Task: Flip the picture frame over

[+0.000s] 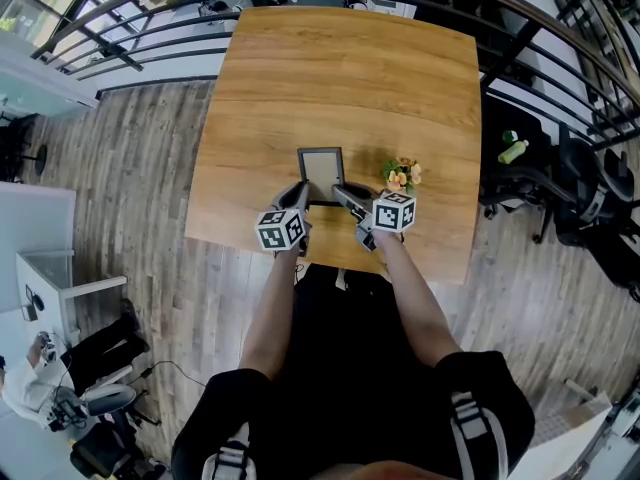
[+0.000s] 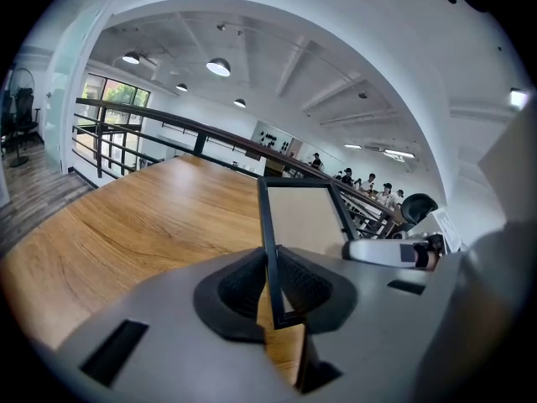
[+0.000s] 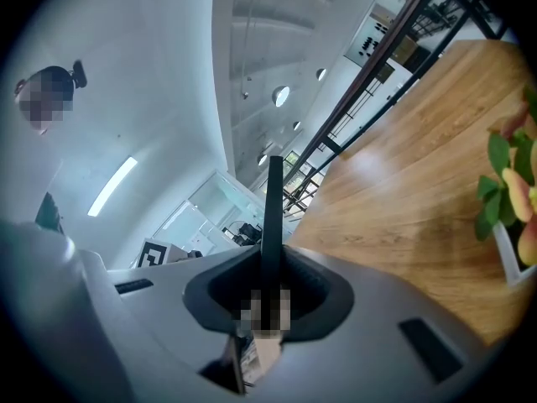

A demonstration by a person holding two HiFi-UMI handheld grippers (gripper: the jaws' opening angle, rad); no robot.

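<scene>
Picture frame (image 1: 321,168): a thin dark rectangle round a pale panel, near the middle of the wooden surface (image 1: 340,78), a little toward 6 o'clock. Whether the panel showing is the front or the back cannot be told.

Left gripper (image 2: 270,288): at 7 o'clock of the frame in the head view. Its fingers are clamped on the frame's slim left rail near the lower corner, which runs straight up between the ribbed pads.

Right gripper (image 3: 270,288): at 5 o'clock of the frame. Its fingers are closed on the opposite rail, seen edge-on as a single dark bar.

Flowers (image 1: 402,175): a small bunch in a white pot at 3 o'clock of the frame, just beside the right gripper.

Attitude: in the left gripper view the frame tilts up from the surface. Whether its far edge rests on the wood cannot be told.

Handling, as judged: light and stiff, so it should turn as one piece. The rails are narrow and smooth, and may slip or twist in the pads.

Where to hold: the two side rails, as now, opposite one another, never the panel, which may be glazed and fragile.

Risk: the turning frame could sweep toward 3 o'clock and knock the flowers.
</scene>
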